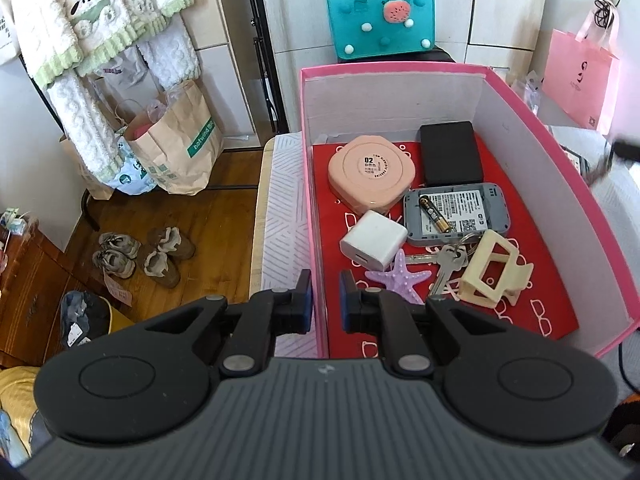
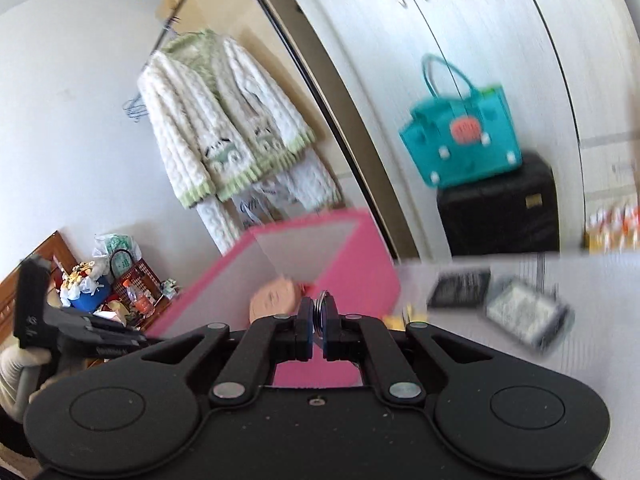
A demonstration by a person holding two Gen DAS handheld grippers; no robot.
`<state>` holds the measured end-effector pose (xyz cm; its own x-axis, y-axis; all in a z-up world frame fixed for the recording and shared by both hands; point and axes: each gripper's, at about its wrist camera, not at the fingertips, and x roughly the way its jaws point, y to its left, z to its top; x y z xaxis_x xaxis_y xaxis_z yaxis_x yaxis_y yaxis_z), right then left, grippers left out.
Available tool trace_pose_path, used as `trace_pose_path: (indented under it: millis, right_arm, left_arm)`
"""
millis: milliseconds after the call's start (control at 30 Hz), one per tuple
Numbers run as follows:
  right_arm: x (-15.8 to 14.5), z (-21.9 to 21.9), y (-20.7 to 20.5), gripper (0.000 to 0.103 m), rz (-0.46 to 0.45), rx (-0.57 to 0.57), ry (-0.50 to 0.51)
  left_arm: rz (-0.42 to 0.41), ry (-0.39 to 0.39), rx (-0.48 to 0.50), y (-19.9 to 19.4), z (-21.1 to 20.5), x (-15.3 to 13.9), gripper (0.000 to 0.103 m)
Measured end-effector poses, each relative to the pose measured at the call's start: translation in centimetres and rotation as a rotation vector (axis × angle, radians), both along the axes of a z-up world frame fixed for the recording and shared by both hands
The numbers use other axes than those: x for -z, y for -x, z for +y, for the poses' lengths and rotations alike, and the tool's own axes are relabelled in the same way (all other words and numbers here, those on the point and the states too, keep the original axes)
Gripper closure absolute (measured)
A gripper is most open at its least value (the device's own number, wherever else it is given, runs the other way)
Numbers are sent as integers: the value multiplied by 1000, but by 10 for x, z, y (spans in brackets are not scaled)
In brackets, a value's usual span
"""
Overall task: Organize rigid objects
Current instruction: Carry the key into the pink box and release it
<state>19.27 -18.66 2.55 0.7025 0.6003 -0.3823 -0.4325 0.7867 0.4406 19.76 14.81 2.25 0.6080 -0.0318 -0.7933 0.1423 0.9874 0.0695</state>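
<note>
Your right hand-held gripper point(image 2: 318, 322) pinches a metal key ring point(image 2: 322, 308); carry it over the pink box point(image 2: 320, 256), while the left hand-held gripper point(image 1: 325, 300) clamps its wall.

Open from above: pink box point(image 1: 400, 74), with its left wall point(image 1: 310, 216) clamped between left gripper point(image 1: 325, 300) pads. Floor crowded at centre and rear by compact point(image 1: 370, 176), black case point(image 1: 450, 154), router point(image 1: 456, 212), charger point(image 1: 374, 244), starfish point(image 1: 400, 276), keys point(image 1: 450, 264), hair claw point(image 1: 496, 268). Bare red lining point(image 1: 516, 320) free along near right corner.
</note>
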Motion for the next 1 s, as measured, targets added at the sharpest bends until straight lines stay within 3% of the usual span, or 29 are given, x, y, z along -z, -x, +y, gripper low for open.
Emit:
trace_pose_path:
  millis: [300,533,700,767,1000]
  right_arm:
    - [-47,33,-9,98,-111,-132,8]
    - [-28,76,-38,98,-25,-248,19]
    - [-3,105,-54,97,27,-211,174]
    - [-1,104,-53,91,23,-169,201]
    - [-19,59,-33,85,-13,-57,86]
  left_arm:
    - [-8,-23,24,1,-3,0,92]
    - [-22,-34,35,2,-4,1,92]
    - [-41,-34,41,3,-2,0,92]
    - [-43,-34,44,3,-2,0,92]
    - [-56,-23,36,1,-1,0,92]
